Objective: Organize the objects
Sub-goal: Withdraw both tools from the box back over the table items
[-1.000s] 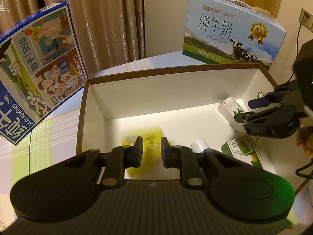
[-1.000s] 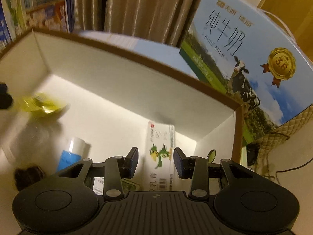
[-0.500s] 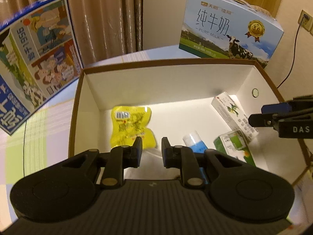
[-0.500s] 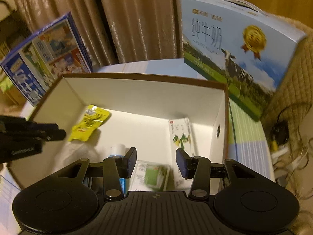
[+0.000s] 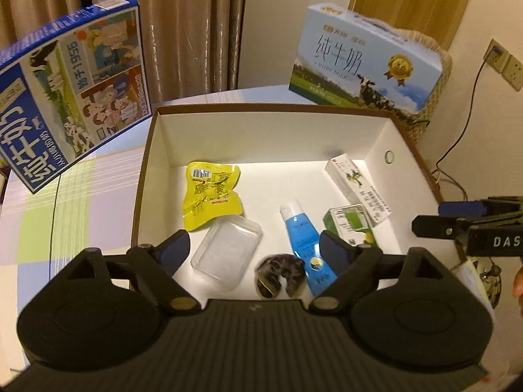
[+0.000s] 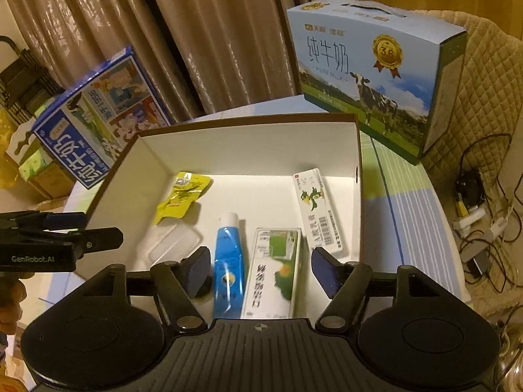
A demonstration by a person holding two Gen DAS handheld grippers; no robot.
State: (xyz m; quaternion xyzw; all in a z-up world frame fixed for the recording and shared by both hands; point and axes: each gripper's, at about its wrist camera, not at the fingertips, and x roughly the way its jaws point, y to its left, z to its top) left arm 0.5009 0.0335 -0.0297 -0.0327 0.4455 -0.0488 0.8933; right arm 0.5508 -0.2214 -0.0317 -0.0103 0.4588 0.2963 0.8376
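An open brown box with a white inside (image 5: 163,137) (image 6: 358,150) sits on the table. In it lie a yellow snack packet (image 5: 210,194) (image 6: 181,196), a clear plastic tray (image 5: 227,256) (image 6: 170,246), a blue tube (image 5: 304,238) (image 6: 228,261), a dark furry hair tie (image 5: 279,274), a green carton (image 5: 349,223) (image 6: 274,271) and a long white carton (image 5: 358,187) (image 6: 317,209). My left gripper (image 5: 255,253) is open and empty above the box's near edge. My right gripper (image 6: 261,269) is open and empty above the tube and green carton.
A blue milk case (image 5: 65,104) (image 6: 98,124) leans at the left of the box. A light-blue "Pure Milk" case (image 5: 366,62) (image 6: 372,72) stands behind it at the right. Curtains hang behind. Cables and a wall socket (image 5: 505,63) are at the right.
Both grippers have pulled back and up from the box and opened wide. The yellow packet now lies in the box.
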